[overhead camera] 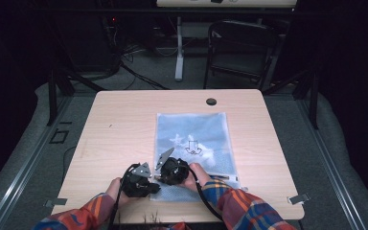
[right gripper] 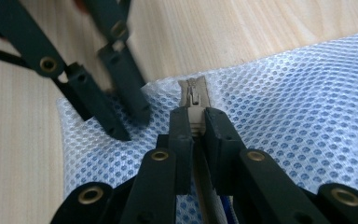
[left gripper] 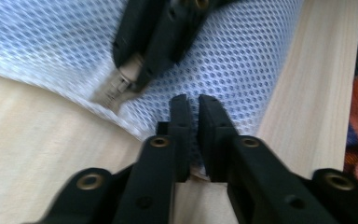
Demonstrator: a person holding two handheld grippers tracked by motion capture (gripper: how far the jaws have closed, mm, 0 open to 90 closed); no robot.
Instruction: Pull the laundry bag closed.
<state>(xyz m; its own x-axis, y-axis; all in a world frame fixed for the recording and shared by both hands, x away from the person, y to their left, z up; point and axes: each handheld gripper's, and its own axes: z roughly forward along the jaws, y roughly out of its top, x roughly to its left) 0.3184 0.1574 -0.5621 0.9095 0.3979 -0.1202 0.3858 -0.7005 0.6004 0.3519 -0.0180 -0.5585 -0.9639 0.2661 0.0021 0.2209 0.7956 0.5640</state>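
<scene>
A pale blue mesh zip bag (overhead camera: 191, 139) lies flat on the wooden table (overhead camera: 120, 124), with white contents and an arrow mark showing through it. My right gripper (right gripper: 196, 114) is shut on the beige zipper pull (right gripper: 194, 95) at the bag's near left corner. In the left gripper view that pull (left gripper: 116, 88) sticks out of the right gripper (left gripper: 137, 77). My left gripper (left gripper: 193, 100) stands just beside it over the same corner, its jaws a narrow gap apart with mesh (left gripper: 242, 60) beneath them. The right gripper view has the left gripper (right gripper: 131, 126) with its fingertips resting apart on the mesh.
A dark round grommet (overhead camera: 211, 101) sits near the table's far edge. Beyond the table stand a black chair (overhead camera: 239, 48) and a white desk leg (overhead camera: 178, 48). Bare wood lies left of the bag. Plaid sleeves (overhead camera: 239, 206) come in over the near edge.
</scene>
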